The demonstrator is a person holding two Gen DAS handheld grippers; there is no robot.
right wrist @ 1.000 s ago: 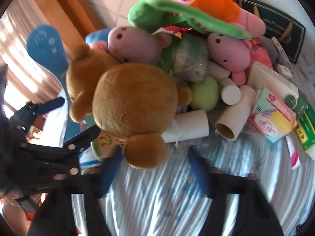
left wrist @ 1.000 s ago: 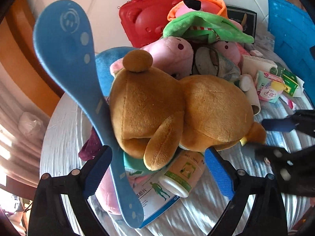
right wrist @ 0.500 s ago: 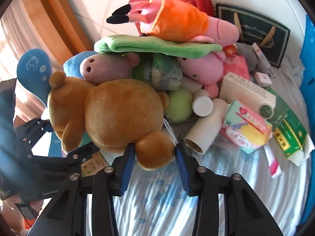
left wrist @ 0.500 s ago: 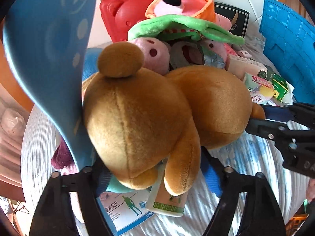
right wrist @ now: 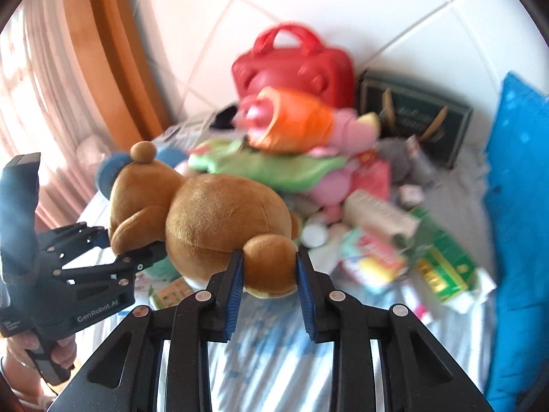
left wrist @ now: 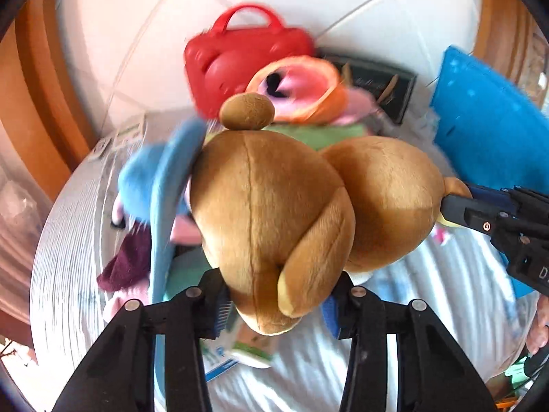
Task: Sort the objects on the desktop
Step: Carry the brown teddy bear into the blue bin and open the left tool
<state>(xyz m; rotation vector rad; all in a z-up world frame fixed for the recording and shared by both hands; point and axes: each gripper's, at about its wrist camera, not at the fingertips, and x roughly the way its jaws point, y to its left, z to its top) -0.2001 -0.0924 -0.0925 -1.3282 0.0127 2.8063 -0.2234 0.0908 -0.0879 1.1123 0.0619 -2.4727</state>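
**Both grippers clamp the bear and lift it off the pile**

Left gripper (left wrist: 274, 309), nearest the lens, has its jaws closing on the head end of the brown bear (left wrist: 274, 206); a second ago they stood wide open on either side of it. Right gripper (right wrist: 269, 281) has its jaws closing on one round foot of the bear, the blue pads pressed into the plush. Half a second ago that foot sat between looser pads.

Since a second ago the bear has come up off the bedspread (right wrist: 274, 350). It now hangs between the two grippers, above the near edge of the bedspread, clear of the bottle and leaflet it had lain on. This looks like the first toy being pulled out for sorting; where it should go is not shown.

Beyond the bear, the heap stays at the middle of the bedspread: a green plush, pink pig toys, an orange-and-pink toy on top, boxes and packets to the right.

Farthest, against the tiled wall, stands a closed red case (left wrist: 247, 65); its contents are hidden. Beside it leans a dark box, and at the right edge a blue crate (right wrist: 514, 189) whose inside cannot be seen.
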